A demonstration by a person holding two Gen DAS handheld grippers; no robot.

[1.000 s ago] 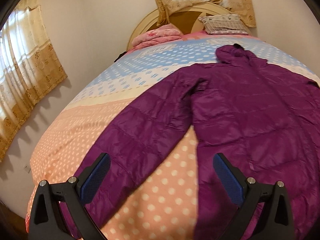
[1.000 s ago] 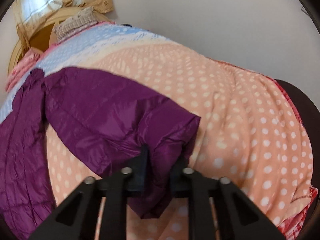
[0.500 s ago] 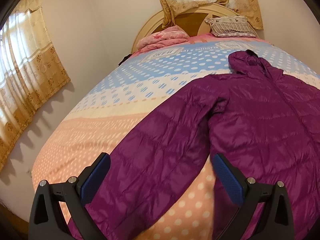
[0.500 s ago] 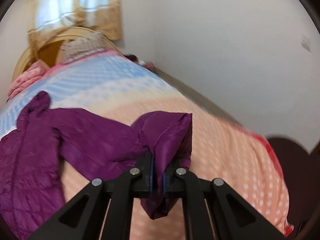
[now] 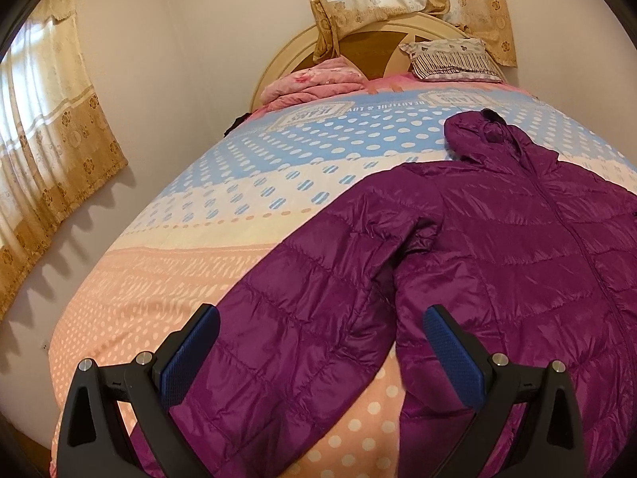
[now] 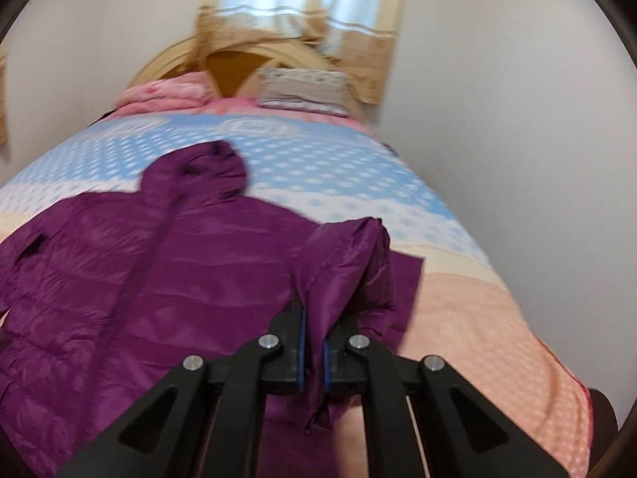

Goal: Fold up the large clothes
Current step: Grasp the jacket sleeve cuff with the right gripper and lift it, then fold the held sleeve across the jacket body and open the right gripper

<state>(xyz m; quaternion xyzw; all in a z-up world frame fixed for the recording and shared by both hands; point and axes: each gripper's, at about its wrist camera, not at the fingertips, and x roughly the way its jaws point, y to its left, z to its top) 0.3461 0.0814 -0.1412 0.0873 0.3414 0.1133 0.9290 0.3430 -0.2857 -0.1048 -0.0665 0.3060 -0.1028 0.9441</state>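
Observation:
A purple hooded puffer jacket [image 5: 517, 247] lies front up on the bed, hood toward the headboard. Its left sleeve [image 5: 286, 318] stretches flat toward the near left corner. My left gripper [image 5: 318, 350] hovers open above that sleeve, with nothing between its blue pads [image 5: 191, 354]. In the right wrist view the jacket [image 6: 139, 279] fills the left half. My right gripper [image 6: 313, 342] is shut on the cuff of the right sleeve [image 6: 346, 263], which is lifted off the bed and carried over the jacket's body.
The bedspread [image 5: 247, 199] is dotted, blue toward the head and peach toward the foot. A pink folded blanket [image 5: 314, 83] and a striped pillow [image 5: 454, 59] lie against the headboard. Curtains [image 5: 47, 127] hang left; a bare wall [image 6: 517, 119] runs close on the right.
My right gripper lifted the right sleeve's cuff off the bed and swung it inward over the jacket's body. The left gripper drifted along above the left sleeve, still open.

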